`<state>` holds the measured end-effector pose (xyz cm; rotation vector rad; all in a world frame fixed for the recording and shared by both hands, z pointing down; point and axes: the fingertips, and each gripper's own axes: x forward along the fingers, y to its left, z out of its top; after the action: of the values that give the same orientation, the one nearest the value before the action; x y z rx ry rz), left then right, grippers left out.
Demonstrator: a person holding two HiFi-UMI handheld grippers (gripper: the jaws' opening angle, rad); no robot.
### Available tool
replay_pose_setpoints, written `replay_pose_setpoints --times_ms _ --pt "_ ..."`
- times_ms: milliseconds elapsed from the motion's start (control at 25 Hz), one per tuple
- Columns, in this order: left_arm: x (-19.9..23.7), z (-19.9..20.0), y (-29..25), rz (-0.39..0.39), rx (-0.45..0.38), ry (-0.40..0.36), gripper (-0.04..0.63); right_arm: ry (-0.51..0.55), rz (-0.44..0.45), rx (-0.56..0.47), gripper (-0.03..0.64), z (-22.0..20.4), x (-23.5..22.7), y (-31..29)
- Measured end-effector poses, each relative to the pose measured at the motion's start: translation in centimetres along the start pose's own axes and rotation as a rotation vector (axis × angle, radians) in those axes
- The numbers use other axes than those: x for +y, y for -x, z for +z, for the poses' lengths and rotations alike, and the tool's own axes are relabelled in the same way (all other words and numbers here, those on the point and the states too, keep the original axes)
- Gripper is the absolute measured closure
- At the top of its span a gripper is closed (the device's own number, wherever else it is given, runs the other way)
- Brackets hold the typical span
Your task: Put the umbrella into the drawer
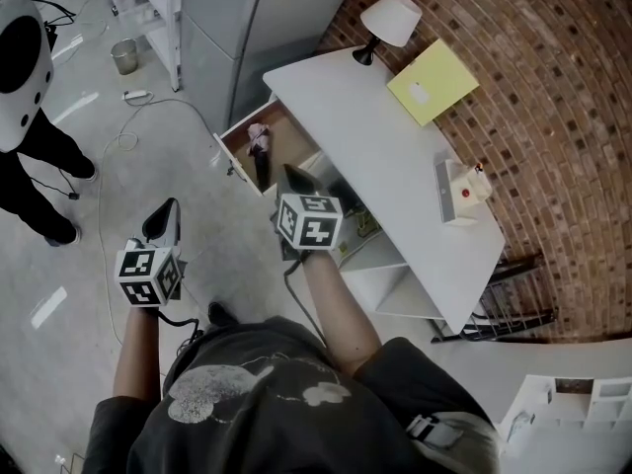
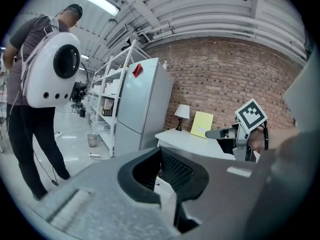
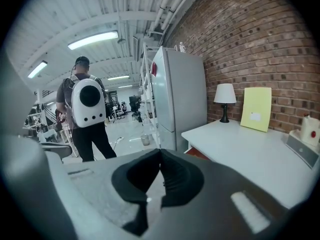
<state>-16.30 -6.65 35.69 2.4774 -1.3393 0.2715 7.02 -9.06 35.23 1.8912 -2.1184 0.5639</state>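
The white desk (image 1: 395, 156) has its top drawer (image 1: 235, 144) pulled out toward the floor side. The umbrella (image 1: 261, 154), dark with a pink end, lies lengthwise inside it. My right gripper (image 1: 294, 176) hovers just in front of the drawer's near end, shut with nothing between its jaws (image 3: 160, 153). My left gripper (image 1: 164, 217) hangs over the bare floor well to the left of the drawer, also shut and empty (image 2: 160, 151). In the left gripper view the right gripper (image 2: 223, 133) shows in front of the desk.
On the desk stand a white lamp (image 1: 389, 20), a yellow folder (image 1: 433, 81) and a small white box (image 1: 462, 192). A grey fridge (image 1: 247, 18) stands beside the drawer. A person with a white backpack (image 1: 18, 67) stands at the left; cables (image 1: 118, 146) and a bucket (image 1: 124, 55) are on the floor.
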Motion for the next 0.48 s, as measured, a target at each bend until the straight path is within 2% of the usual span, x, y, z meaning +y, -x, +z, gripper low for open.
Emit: replay_pose_setpoints --times_ms 480 --pt "-7.8 0.7 -0.7 0.031 -0.018 -0.048 0.584 0.006 0.072 -0.018 0.612 -0.6 -3.7 4.7"
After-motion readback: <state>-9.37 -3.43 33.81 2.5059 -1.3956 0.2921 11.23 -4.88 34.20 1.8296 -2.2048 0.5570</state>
